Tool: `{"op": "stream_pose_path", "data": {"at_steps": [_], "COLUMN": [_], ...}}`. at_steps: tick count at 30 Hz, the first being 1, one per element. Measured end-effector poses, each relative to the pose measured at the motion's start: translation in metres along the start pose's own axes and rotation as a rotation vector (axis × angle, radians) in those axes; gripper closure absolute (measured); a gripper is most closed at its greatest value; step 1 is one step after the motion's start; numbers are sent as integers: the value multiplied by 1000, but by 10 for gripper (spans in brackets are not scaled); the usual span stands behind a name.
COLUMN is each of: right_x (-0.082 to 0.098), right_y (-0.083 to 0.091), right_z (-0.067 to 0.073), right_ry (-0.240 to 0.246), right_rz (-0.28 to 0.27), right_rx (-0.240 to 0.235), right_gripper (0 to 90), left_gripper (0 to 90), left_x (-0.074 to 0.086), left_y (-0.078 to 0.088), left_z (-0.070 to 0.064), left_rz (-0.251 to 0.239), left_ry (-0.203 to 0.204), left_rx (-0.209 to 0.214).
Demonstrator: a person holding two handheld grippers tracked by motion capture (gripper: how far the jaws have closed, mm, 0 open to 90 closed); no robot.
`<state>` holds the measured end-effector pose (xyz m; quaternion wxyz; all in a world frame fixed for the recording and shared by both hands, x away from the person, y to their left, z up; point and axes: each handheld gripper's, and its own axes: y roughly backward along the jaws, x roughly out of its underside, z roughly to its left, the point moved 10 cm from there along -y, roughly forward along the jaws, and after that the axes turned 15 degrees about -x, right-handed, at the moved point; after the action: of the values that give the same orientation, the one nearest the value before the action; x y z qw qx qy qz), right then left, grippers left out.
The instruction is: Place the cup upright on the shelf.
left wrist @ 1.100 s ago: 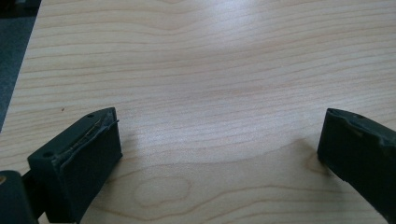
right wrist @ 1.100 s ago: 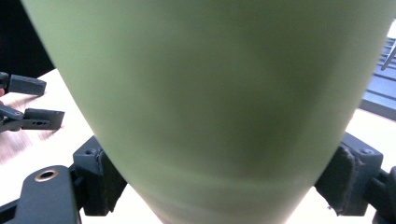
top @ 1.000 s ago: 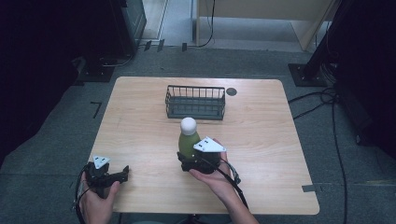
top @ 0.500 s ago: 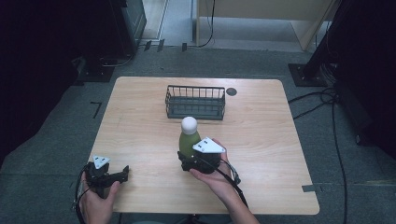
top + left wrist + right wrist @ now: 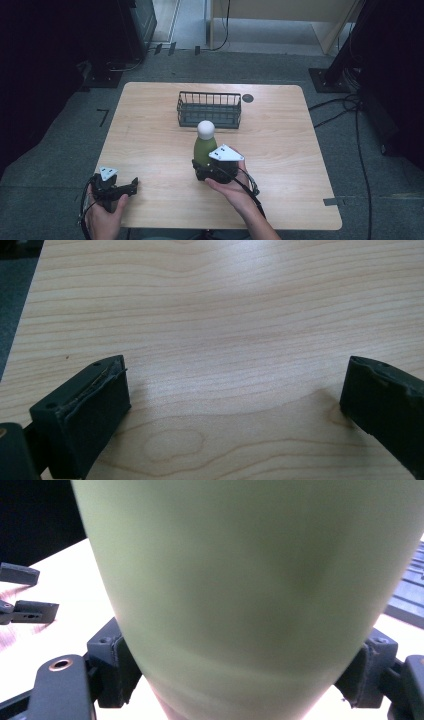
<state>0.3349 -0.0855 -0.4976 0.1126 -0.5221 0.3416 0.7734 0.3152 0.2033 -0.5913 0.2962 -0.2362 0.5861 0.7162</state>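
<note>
Scene: I sit at a pale wooden table (image 5: 150,150) with a two-jaw claw in each hand; a dark wire basket (image 5: 209,109) stands at the middle of the far side.

Bottle: an olive-green bottle (image 5: 203,150) with a rounded white cap (image 5: 206,129) stands upright near the middle of the table, just on my side of the basket and apart from it.

Right claw: my right gripper (image 5: 212,167) is clenched on the lower body of the bottle. In the right gripper view the green wall (image 5: 250,570) sits close before the camera, with a black jaw pressed against each flank.

Left claw: my left gripper (image 5: 131,186) rests released near the front left corner of the table. In the left gripper view its jaws stand wide apart over bare wood, holding nothing.

Long axis: the bottle's long axis runs straight up from the table; my right jaws cross it sideways, low down.

Direction to the basket: the basket lies directly ahead of my right claw, beyond the bottle, with its open top facing up.

Nearer hand: my right hand is by far the nearer to both bottle and basket; my left is well apart, off to the side.

Judgement: the next move looks like a lift and a short carry forward, raising the bottle high enough for its base to pass over the near rim.
</note>
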Motion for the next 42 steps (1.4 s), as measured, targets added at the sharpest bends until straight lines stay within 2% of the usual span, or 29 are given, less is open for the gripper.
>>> {"op": "stream_pose_path", "data": {"at_steps": [16, 25, 34, 42], "right_x": [-20, -39, -57, -75], "right_y": [8, 14, 17, 20], "right_z": [-7, -15, -22, -32], "right_ry": [2, 25, 25, 47], "right_rz": [-23, -30, -42, -48], "right_rx": [1, 14, 14, 36], "right_gripper": [201, 201, 201, 201], "left_gripper": [0, 0, 0, 0], "left_x": [0, 0, 0, 0], "left_y": [0, 0, 0, 0], "left_z": [0, 0, 0, 0], "left_rz": [-1, 0, -2, -2], "left_ry": [4, 2, 5, 6], "left_rx": [0, 0, 0, 0]}}
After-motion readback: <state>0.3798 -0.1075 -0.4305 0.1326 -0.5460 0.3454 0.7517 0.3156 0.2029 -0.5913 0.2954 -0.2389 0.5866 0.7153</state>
